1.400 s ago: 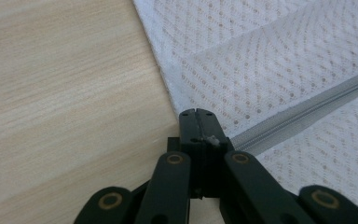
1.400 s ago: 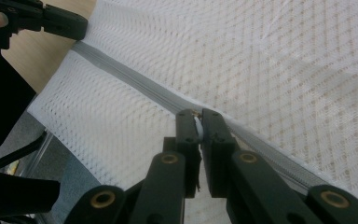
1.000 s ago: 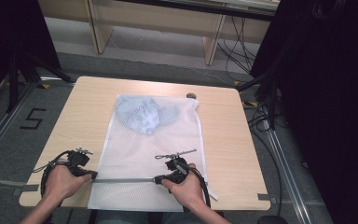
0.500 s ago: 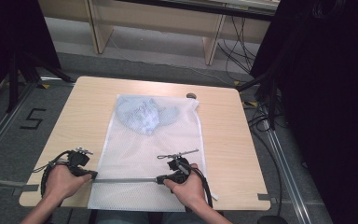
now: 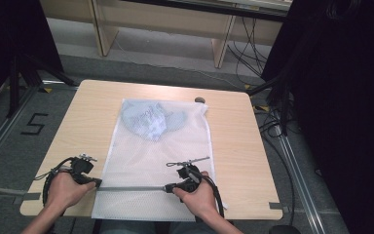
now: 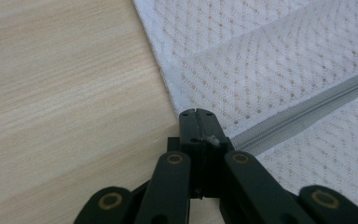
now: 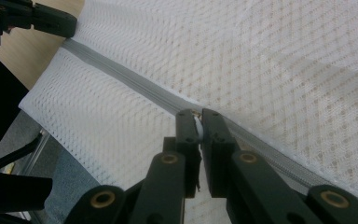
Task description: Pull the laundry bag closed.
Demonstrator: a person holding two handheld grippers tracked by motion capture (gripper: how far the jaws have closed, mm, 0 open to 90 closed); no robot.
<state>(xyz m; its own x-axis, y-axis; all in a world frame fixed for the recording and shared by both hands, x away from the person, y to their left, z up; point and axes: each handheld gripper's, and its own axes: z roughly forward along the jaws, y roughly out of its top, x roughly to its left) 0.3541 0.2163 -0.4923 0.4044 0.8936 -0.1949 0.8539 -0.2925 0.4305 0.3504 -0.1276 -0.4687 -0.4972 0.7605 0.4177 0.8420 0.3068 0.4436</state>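
From the high view: a white mesh laundry bag lies flat down the middle of the light wooden table, its near end hanging a bit over the person's edge; a pale blue crumpled garment sits inside it at the far end; a grey zipper runs straight across the bag near the person's edge; the left gripper sits at the bag's left edge right where the zipper starts, and the right gripper is on the zipper farther along, past the middle of the bag; a small dark round thing lies on the table just off the bag's far right corner, can't tell what it is.

Left gripper view: the black jaws are clamped tight together on the end of the grey zipper, right at the bag's hem; bare wood to the left of it, mesh to the right.

Right gripper view: the jaws are pinched on a small white zipper pull sitting on the grey zipper tape, so clenched and holding it; the other gripper shows up top left at the far end of the zipper, with the table edge and grey floor below it.
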